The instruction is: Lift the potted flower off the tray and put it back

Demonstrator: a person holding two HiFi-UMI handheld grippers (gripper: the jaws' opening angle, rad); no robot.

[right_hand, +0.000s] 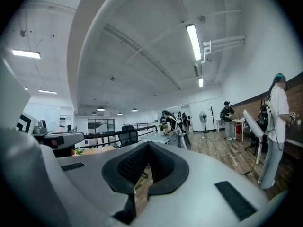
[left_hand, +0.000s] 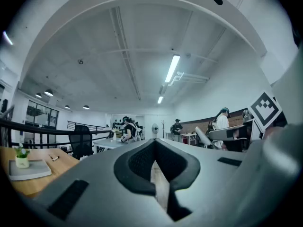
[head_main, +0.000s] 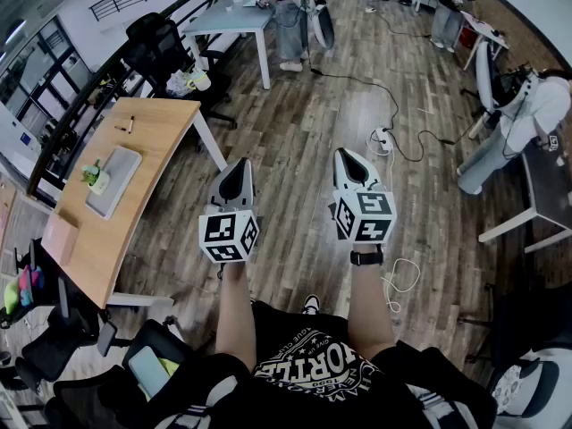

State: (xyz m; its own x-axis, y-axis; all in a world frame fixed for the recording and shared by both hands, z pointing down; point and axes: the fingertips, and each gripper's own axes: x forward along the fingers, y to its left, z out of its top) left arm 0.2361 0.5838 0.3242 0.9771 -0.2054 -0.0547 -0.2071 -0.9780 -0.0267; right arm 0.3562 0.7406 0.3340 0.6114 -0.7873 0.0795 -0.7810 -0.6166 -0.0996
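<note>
The potted flower point(head_main: 95, 178), a small green plant in a pale pot, stands on the left part of a grey tray point(head_main: 119, 175) on the wooden table at the left. In the left gripper view the potted flower point(left_hand: 21, 158) and the tray point(left_hand: 29, 170) show far off at the left edge. My left gripper point(head_main: 239, 164) and right gripper point(head_main: 345, 155) are held level side by side over the wooden floor, well to the right of the table. Both have their jaws shut with nothing between them, as the left gripper point(left_hand: 155, 144) and right gripper point(right_hand: 147, 146) show in their own views.
The wooden table point(head_main: 143, 164) also carries a pen point(head_main: 129, 125). A black office chair point(head_main: 155, 39) and a white table point(head_main: 232, 18) stand beyond it. Cables and a power strip point(head_main: 382, 138) lie on the floor ahead. Several people stand at the back and right.
</note>
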